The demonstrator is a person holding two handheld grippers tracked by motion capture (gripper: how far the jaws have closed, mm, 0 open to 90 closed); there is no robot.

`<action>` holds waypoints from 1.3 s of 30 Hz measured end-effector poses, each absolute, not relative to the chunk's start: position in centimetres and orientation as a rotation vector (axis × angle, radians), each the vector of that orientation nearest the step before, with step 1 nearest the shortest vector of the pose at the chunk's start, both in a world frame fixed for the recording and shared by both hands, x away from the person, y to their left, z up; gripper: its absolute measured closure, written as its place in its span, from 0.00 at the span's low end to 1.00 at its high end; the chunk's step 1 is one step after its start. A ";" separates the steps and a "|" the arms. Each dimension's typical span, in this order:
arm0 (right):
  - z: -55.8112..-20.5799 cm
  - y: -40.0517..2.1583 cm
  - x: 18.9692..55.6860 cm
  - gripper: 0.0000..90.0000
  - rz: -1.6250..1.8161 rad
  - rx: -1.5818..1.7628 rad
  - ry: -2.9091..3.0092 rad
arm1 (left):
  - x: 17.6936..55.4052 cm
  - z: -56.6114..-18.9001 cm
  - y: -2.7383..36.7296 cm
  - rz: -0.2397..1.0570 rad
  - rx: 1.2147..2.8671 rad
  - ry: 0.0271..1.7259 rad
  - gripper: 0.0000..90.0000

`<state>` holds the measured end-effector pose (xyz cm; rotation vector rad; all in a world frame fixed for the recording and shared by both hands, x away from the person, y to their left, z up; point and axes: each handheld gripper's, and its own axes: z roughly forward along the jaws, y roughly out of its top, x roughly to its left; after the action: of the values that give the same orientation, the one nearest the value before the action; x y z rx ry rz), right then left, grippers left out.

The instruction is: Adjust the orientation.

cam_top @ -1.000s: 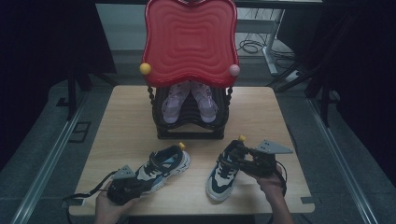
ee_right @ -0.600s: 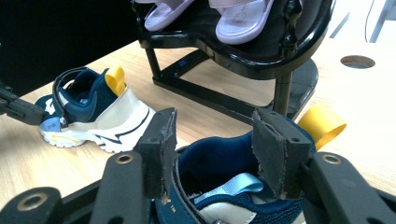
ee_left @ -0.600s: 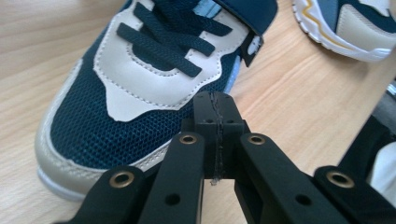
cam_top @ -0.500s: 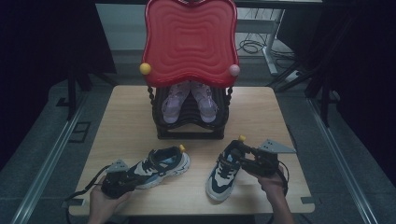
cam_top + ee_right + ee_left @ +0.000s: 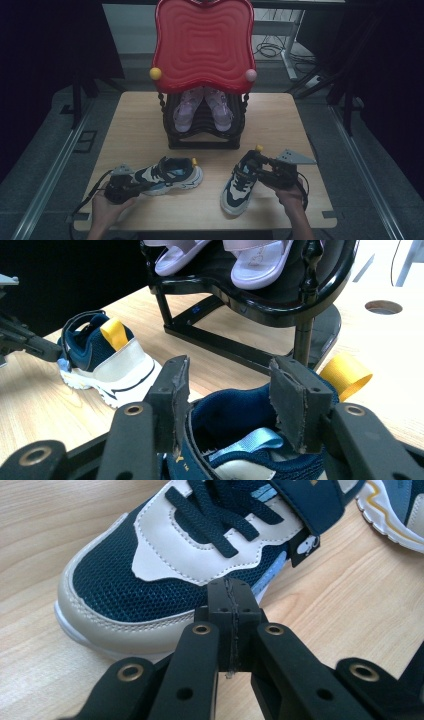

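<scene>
Jaws: left gripper [image 5: 231, 625] clenched empty beside the left sneaker [image 5: 167, 176]; right gripper [image 5: 232, 400] grasps the right sneaker [image 5: 241, 184] by its collar. Both sneakers remain on the table [image 5: 140, 130], none yet on the rack [image 5: 204, 131] beside the sandals [image 5: 202, 107].

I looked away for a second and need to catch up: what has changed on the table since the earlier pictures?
The left gripper has slid back off the left sneaker toward the table's near-left edge; its jaws are shut with nothing between them, just short of the toe. That shoe lies where it did. The right gripper has kept its place, its jaws either side of the right sneaker's heel collar. The rack with the pink sandals is unchanged.
</scene>
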<state>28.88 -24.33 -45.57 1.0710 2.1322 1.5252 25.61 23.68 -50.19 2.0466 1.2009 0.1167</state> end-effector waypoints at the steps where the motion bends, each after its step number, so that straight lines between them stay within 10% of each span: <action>1: -45.5 -24.3 28.9 0.56 1.525 1.069 2.134 | 25.7 -50.2 23.8 0.114 2.048 1.199 1.00; 39: -45.4 -23.8 28.8 0.56 1.542 1.044 2.140 | 32.0 -50.3 25.3 0.168 2.024 1.278 1.00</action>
<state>28.85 -23.81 -45.39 1.0445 2.1399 1.5424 32.04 25.29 -50.28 2.0238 1.2778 0.1677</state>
